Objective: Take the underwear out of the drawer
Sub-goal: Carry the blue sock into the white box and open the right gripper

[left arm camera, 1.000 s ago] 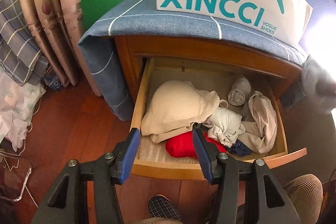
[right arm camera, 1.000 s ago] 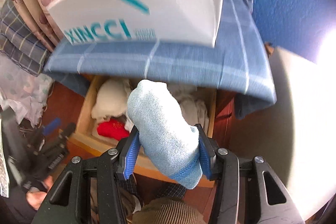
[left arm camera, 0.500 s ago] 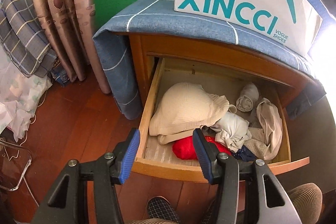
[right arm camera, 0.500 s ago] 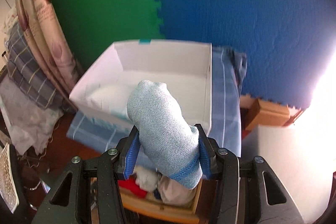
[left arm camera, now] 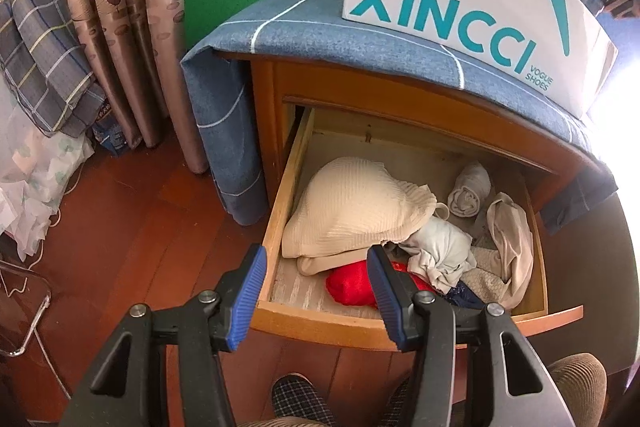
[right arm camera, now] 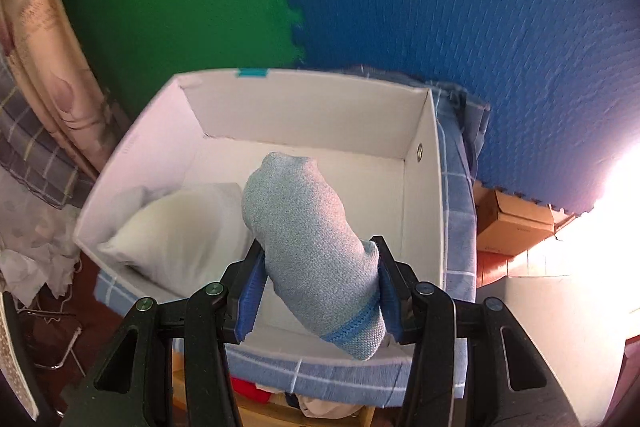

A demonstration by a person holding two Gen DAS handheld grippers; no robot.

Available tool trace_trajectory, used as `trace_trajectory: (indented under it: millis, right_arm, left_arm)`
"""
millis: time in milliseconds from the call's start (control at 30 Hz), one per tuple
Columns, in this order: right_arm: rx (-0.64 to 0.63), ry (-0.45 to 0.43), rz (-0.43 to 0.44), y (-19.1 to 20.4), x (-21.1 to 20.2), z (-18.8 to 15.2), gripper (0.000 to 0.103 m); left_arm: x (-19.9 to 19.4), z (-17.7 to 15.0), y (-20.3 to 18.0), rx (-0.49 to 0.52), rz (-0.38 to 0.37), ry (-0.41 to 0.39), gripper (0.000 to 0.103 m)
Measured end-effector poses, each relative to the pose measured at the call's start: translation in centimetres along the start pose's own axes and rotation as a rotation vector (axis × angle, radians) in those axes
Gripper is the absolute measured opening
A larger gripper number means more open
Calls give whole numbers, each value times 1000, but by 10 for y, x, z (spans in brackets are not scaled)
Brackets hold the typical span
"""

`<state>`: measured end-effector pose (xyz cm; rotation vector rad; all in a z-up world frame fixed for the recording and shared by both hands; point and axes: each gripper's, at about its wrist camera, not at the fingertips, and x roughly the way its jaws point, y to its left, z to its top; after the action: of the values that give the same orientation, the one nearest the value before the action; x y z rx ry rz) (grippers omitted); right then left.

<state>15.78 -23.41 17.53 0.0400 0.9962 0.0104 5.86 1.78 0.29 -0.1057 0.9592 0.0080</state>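
Between the right gripper's (right arm camera: pixel 318 293) jaws: rolled light-blue underwear (right arm camera: pixel 312 247), pinched at both sides, over the white box (right arm camera: pixel 434 195). Left gripper (left arm camera: pixel 316 293) jaws spread, nothing gripped; beyond them the open drawer (left arm camera: pixel 286 183) with remaining garments, red piece (left arm camera: pixel 352 283) nearest.

One shoebox (right arm camera: pixel 428 187), one open drawer (left arm camera: pixel 320 319), two tongs.

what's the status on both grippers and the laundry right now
Right gripper shut on light blue rolled garment, over white box. Left gripper open, empty, above open drawer. Clothes left in drawer. Nothing in the way.
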Motion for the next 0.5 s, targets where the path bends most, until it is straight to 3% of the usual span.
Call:
trace_trajectory:
  millis: [267,500]
  right_arm:
    - [6,76,-30,-6,41,-1,50]
    - [-56,74,-91,3,48,1,55]
  left_arm:
    - [2,1,4,-30,-24,2,53]
    - [4,1,1,-23,-25,5,53]
